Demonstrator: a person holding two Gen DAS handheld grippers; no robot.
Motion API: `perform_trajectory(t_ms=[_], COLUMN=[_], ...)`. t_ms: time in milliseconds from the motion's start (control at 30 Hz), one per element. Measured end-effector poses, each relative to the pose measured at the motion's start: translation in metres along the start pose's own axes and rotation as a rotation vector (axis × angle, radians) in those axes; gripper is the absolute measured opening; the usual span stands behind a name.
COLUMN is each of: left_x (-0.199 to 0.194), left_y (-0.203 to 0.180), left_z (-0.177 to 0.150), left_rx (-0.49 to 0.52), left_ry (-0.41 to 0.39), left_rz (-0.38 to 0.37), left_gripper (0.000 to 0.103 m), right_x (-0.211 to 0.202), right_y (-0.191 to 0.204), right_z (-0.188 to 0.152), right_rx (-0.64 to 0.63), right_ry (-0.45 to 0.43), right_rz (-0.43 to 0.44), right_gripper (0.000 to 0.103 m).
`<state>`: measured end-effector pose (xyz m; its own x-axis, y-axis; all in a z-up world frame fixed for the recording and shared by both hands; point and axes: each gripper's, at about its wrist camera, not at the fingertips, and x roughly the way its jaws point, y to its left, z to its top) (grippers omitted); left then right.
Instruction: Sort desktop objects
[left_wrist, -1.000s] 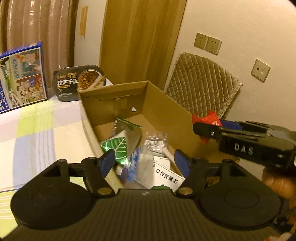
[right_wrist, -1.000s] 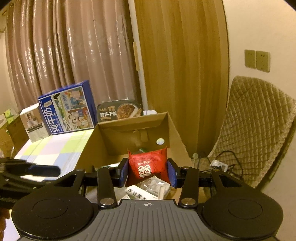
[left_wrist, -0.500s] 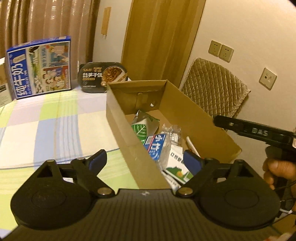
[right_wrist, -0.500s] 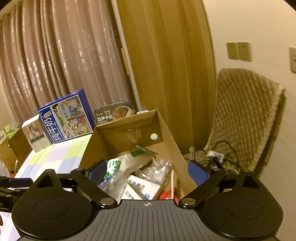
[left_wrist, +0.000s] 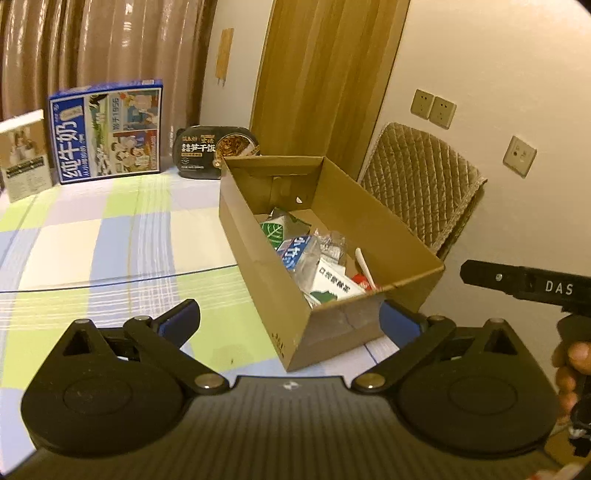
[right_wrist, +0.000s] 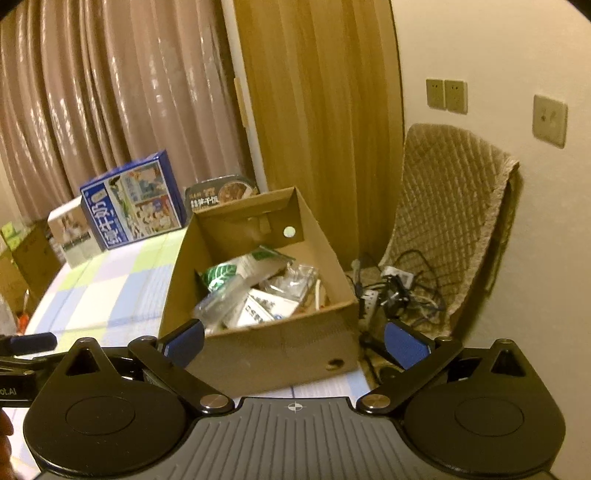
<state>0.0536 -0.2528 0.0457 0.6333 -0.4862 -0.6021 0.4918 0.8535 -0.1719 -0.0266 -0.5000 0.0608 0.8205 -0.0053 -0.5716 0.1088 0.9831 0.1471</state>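
Though open-topped, cardboard box (left_wrist: 258, 236) looks crammed.

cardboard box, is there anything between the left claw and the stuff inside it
Yes: the cardboard box's own near wall rises between the open, empty left claw and the packets lying inside. Nothing else visible is in the way; coming in over the rim looks clear.

A brown cardboard box (left_wrist: 332, 325) sits on a surface (left_wrist: 110, 236) checked in pale blue, green and white, a blue milk carton (left_wrist: 107, 133) behind.
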Motion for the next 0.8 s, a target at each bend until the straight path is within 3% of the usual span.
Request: perform_trajectory(t_ms=[267,800], left_x=[-0.033,-0.083], left_y=[-0.021,-0.047], left_z=[-0.018,-0.036], left_rx=[-0.041,-0.018], left_ry=[0.073,0.093], left_rz=[0.045,0.086], left_gripper=[0.101,0.101], right_x=[-0.04,-0.087], right_y=[0.01,0.028], right_z=[-0.018,-0.043], right_rx=[-0.036,-0.068], right_ry=[0.005,-0.01], right_rz=[-0.02,0.001], right_gripper=[0.101,0.101])
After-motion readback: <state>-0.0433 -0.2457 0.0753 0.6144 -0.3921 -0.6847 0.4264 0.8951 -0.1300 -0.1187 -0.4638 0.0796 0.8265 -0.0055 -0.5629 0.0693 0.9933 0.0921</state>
